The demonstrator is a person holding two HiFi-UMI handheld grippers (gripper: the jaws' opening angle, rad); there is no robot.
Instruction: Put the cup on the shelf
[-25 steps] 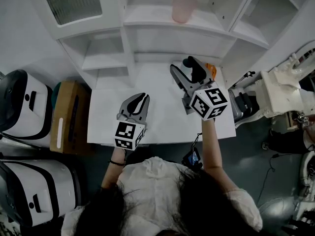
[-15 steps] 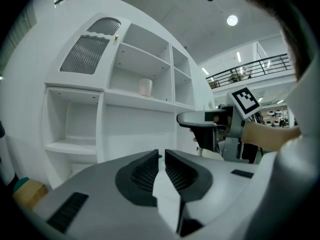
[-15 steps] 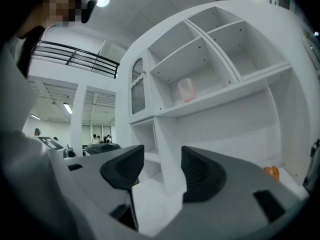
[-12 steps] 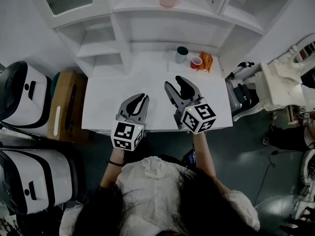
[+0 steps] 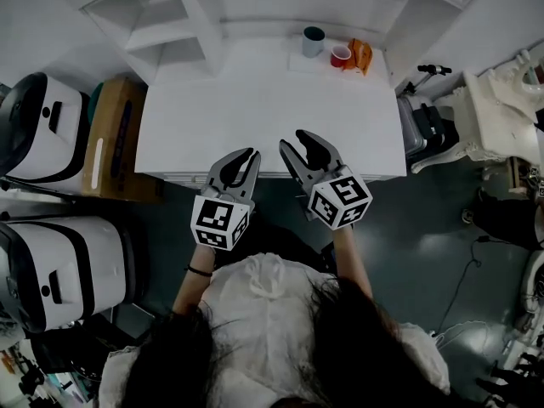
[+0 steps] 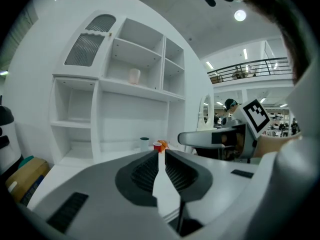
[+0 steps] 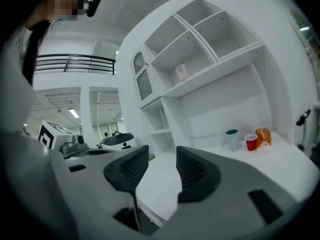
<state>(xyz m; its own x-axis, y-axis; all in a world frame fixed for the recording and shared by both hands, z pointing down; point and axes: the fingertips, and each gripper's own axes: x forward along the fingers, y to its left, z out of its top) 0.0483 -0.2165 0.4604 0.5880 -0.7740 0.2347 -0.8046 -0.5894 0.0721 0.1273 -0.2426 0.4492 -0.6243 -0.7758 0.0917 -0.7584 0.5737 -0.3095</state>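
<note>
Head view takes in the white shelf unit point(image 5: 191, 11) at the far side and the white table point(image 5: 255, 109) before it, with both grippers at its near edge. Right gripper point(image 5: 295, 140) — jaws partly apart, just been closing, nothing between them. Left gripper point(image 5: 245, 155) — jaws together, empty. The pink cup point(image 6: 134, 76) stands upright on an upper shelf, well apart from both.
</note>
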